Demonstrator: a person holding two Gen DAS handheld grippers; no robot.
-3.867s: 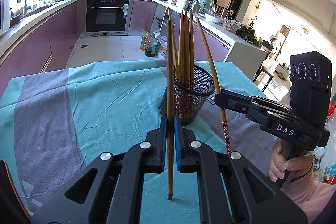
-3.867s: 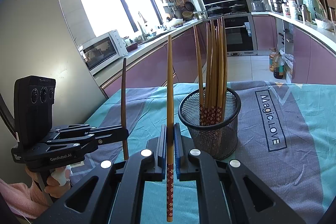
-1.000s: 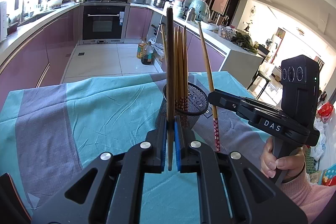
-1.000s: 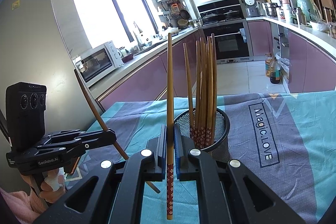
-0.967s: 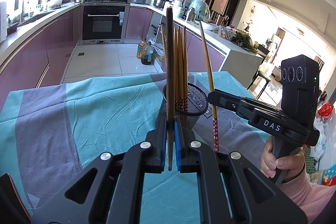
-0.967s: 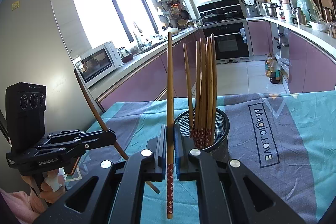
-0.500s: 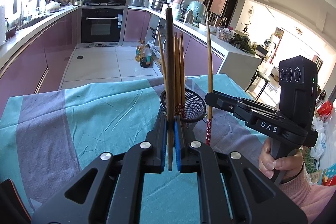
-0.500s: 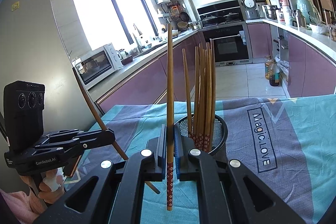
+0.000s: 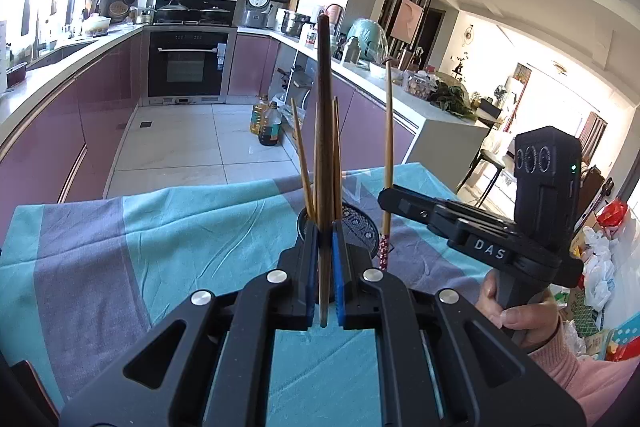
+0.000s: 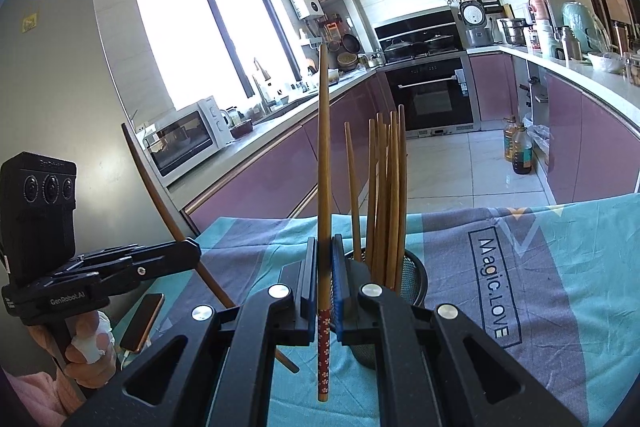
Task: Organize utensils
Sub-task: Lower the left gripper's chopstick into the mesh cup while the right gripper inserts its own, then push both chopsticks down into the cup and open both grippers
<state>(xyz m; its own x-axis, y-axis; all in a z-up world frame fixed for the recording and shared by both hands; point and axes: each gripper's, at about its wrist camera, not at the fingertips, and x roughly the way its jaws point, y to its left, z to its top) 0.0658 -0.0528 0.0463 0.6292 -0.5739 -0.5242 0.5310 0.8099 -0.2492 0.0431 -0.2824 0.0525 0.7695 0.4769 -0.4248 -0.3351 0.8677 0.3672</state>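
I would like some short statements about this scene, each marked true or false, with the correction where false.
1. Each tongs grips one chopstick. True: left tongs hold a dark chopstick, right tongs a light chopstick.
2. The mesh cup is empty. False: several chopsticks stand in it.
3. The tablecloth reads "Magic.LOVE". True.
4. A phone lies on the floor. False: on the table.
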